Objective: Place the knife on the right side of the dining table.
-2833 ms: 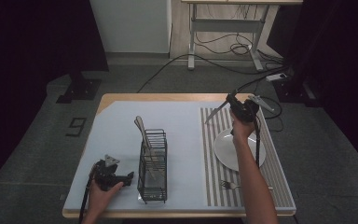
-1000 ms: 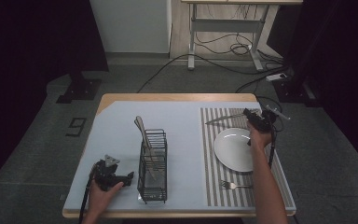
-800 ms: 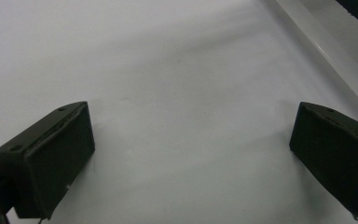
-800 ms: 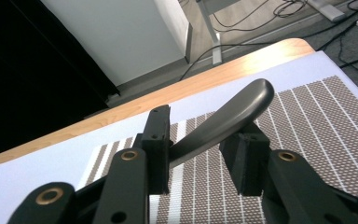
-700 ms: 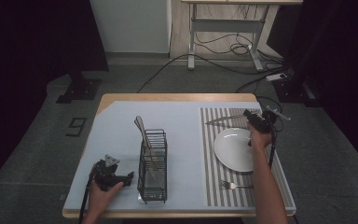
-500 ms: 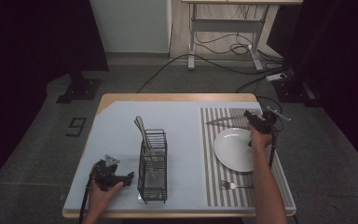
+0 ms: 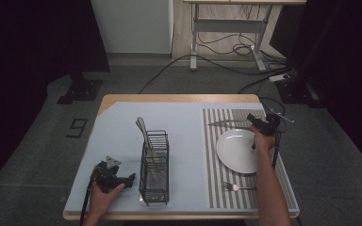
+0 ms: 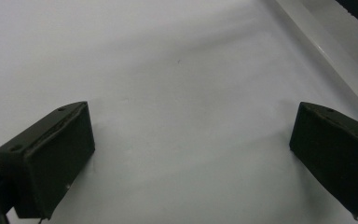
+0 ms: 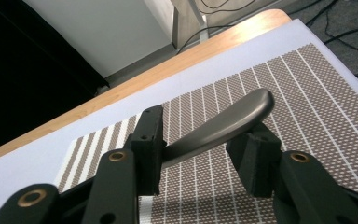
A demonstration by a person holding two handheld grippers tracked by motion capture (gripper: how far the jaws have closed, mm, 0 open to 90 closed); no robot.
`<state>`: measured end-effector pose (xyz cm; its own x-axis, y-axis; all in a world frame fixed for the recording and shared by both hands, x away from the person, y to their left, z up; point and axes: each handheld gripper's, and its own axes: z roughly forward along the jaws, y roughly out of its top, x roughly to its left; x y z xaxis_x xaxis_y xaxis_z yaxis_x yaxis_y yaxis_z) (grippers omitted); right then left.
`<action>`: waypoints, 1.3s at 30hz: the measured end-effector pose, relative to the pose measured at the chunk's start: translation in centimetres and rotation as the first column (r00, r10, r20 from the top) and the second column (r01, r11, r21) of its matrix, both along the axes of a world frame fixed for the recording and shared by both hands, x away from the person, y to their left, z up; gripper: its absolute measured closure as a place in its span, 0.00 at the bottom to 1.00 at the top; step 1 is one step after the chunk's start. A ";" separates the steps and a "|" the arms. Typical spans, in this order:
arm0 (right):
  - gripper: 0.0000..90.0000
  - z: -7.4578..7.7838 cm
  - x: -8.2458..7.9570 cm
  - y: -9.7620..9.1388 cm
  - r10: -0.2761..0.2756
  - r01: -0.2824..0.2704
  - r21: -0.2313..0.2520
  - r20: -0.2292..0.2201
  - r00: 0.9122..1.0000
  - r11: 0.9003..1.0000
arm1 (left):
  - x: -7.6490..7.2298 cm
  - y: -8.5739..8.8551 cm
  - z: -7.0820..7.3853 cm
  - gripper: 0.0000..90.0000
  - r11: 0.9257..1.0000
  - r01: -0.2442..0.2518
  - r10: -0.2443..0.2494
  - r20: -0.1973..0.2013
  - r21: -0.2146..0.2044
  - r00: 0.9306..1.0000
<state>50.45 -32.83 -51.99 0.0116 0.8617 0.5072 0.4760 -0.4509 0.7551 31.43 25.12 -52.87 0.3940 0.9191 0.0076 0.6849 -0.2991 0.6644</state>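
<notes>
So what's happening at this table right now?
A person is laying a place setting with two hand-held grippers. The right gripper has a knife between its jaws, which have just been opening, above the plate on the striped mat. The left gripper rests open beside the wire cutlery basket.

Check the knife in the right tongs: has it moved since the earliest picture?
Yes. The knife has come down toward the striped placemat, now just beyond the plate; the right tongs have just been opening.

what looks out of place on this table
The knife lies across the striped placemat beyond the plate, sideways to the fork. The right gripper has just been opening, the handle between its jaws.
</notes>
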 end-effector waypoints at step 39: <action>0.47 -1.4 0.5 -0.1 -0.078 0.073 -0.038 -0.143 0.987 0.997 | 0.0 0.0 0.0 0.00 1.000 0.000 0.000 0.000 0.000 1.000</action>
<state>50.97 -32.89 -53.38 0.1483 0.8716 0.4672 0.5462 -0.4660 0.6961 31.44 25.12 -52.87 0.3940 0.9191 0.0072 0.6852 -0.2989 0.6642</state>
